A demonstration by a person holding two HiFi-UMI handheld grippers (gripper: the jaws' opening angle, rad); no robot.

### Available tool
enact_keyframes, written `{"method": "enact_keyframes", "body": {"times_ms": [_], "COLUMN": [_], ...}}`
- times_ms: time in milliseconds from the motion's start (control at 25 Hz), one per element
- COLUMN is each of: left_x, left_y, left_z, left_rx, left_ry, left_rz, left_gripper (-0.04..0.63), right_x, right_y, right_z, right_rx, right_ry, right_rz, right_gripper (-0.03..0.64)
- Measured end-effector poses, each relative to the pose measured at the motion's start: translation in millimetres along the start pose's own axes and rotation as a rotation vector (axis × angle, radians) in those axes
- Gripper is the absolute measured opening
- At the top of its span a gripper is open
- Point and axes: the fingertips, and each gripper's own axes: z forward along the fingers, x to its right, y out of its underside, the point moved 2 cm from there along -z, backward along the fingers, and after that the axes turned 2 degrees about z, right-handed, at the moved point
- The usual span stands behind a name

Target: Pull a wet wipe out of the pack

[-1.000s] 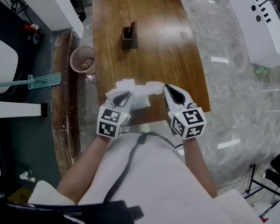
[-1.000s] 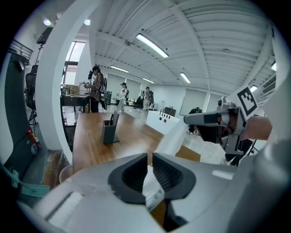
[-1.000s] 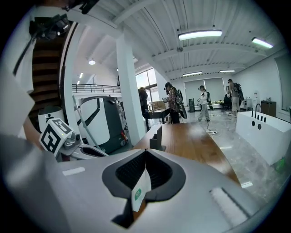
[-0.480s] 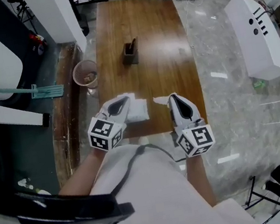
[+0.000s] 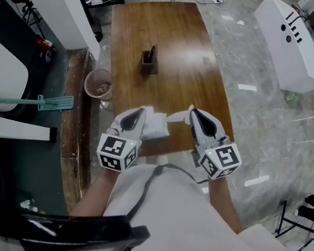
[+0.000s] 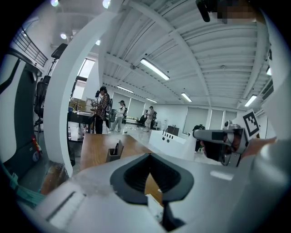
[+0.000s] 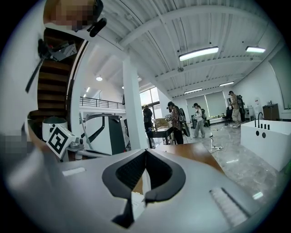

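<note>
Both clamped, left gripper (image 5: 142,114) pack (image 5: 156,126), right gripper (image 5: 191,112) wipe (image 5: 176,115)

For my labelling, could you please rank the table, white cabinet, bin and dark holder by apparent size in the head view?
Largest to smallest:
1. table
2. white cabinet
3. bin
4. dark holder
The last two look close; the bin seems only slightly bigger.

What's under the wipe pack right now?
The near end of the wooden table shows around the pack, which the left gripper holds. The spot directly beneath is covered by the pack itself.
</note>
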Motion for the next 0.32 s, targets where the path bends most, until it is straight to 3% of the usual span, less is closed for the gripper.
{"method": "enact_keyframes", "body": {"times_ms": [320], "left_x": [-8.3], "left_y": [3.8], "left_z": [1.8], "left_rx": [-0.007], "left_ry": [0.003], "left_rz": [-0.004], "left_gripper": [0.005], "right_x": [2.6], "right_y": [8.5], "right_z": [7.6], "right_rx": [-0.025], "right_ry": [0.007], "right_rz": [-0.006], "right_gripper": [0.009]}}
